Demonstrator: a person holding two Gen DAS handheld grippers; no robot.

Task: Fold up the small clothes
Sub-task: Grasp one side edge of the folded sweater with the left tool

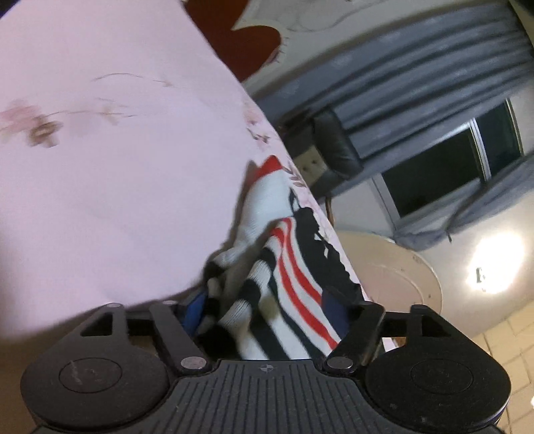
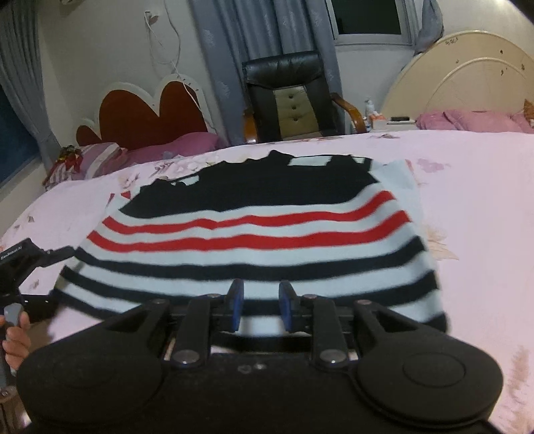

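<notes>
Sweater (image 2: 253,233) first: it's a small knit one, white with navy stripes near the hem, two red stripes across the middle and a big navy block up top, and we've got it spread mostly flat on the pink bedspread (image 2: 467,187), hem toward us in the right wrist view. From the left wrist view the same knit is bunched and lifted at one side, with a white sleeve with a red cuff (image 1: 263,200) trailing out over the bedspread. The bedspread has faint floral prints. Around the room we can see a black leather chair (image 2: 287,96) past the bed's far edge, grey curtains (image 2: 233,50), a dark window (image 2: 367,16), a red heart-shaped headboard (image 2: 147,113) and a cream rounded headboard (image 2: 467,76), plus pink pillows (image 2: 467,122). Now the claws. Our left gripper (image 1: 267,317) has a thick wad of the striped fabric packed between its fingers, clamped on it. Our right gripper (image 2: 258,307) sits at the hem with its blue pads (image 2: 237,307) apart, a clear gap between them, fabric lying under them but nothing pinched. The left gripper also pokes in at the sweater's left edge in the right wrist view.
</notes>
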